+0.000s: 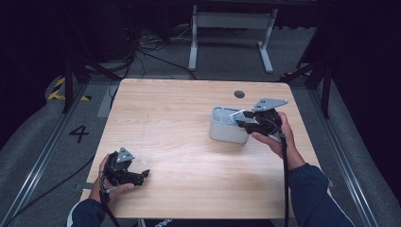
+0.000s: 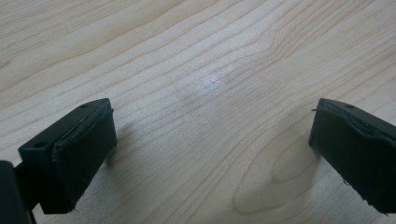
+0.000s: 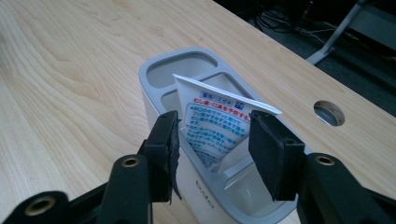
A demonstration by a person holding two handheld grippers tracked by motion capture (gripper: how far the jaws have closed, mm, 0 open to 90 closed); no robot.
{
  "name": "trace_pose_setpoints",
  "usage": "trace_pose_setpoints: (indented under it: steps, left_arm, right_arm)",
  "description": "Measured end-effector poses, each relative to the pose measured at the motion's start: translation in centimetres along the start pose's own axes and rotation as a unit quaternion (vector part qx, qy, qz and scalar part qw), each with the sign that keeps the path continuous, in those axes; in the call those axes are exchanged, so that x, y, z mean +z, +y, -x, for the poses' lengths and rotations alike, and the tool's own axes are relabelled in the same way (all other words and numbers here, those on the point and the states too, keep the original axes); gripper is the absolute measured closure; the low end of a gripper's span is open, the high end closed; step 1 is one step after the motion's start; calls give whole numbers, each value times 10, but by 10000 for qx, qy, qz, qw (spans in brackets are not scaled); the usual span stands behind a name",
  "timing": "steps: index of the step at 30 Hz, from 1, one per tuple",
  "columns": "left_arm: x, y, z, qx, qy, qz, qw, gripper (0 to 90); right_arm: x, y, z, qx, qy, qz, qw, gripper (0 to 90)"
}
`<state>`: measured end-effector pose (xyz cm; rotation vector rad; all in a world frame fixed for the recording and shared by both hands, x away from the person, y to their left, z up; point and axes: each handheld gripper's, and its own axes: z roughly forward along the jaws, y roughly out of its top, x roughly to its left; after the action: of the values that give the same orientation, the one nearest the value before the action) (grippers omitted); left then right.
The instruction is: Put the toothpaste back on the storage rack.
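**White tube standing in grey holder, right jaws spread around it**

Black jaws of the right gripper [image 3: 212,151] stand apart on either side of a white tube [image 3: 217,128] with blue and red print, not visibly pressing it. The tube stands tilted in the near compartment of a grey holder [image 1: 227,125] on the wooden table [image 1: 179,118]. The left gripper [image 2: 210,154] hovers wide open over bare wood, near the table's front left.

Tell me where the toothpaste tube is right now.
The toothpaste tube stands crimped end up in the grey holder's near compartment, between the right gripper's open fingers, on the table's right side.
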<state>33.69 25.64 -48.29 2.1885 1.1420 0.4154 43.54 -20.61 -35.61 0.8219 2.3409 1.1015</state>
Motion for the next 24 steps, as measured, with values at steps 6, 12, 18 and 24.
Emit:
trace_pose_setpoints:
  steps: [6,12,18,24]
  left_arm:
    - [0,0,0,-1,2,7,10000,13]
    - [0,0,0,0,1,6,10000,13]
    - [0,0,0,-2,3,8,10000,13]
    - [0,0,0,-2,2,9,10000,13]
  right_arm:
    - [-3,0,-2,-68,-45,-48,10000,478]
    - [-7,-2,-6,-179,-116,-117,9997,428]
    - [-14,-5,-8,-219,-156,-36,9996,417]
    - [-22,-10,-11,-302,-218,-51,9993,389]
